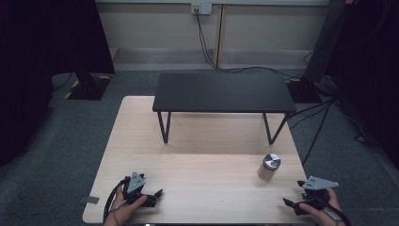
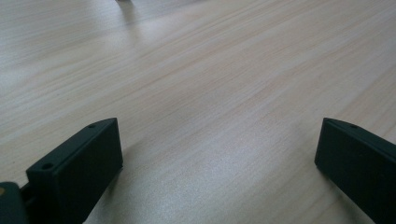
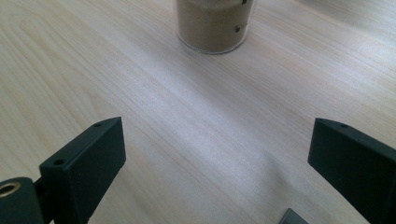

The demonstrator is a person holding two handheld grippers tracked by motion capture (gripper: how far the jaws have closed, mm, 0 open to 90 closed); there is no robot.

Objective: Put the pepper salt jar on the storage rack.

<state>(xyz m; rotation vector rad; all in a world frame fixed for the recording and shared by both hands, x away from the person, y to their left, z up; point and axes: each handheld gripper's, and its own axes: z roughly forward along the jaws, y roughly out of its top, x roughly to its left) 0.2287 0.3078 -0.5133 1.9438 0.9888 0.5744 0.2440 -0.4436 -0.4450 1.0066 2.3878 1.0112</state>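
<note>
High view: nothing has been handled yet, as I judge it. The jar [image 1: 270, 167], filled with brown powder and capped with a metal lid, stands upright on the tabletop [image 1: 197, 160] at about 4 o'clock from its middle, in front of the black shelf [image 1: 223, 92]. The right hand-held gripper [image 1: 291, 203] rests near the front edge, at 5 o'clock from the jar and apart from it, jaws spread wide and aimed at it. The left hand-held gripper [image 1: 155, 194] lies at 7 o'clock, jaws likewise apart, holding nothing. Reaching, grasping and moving the jar all remain.
</note>
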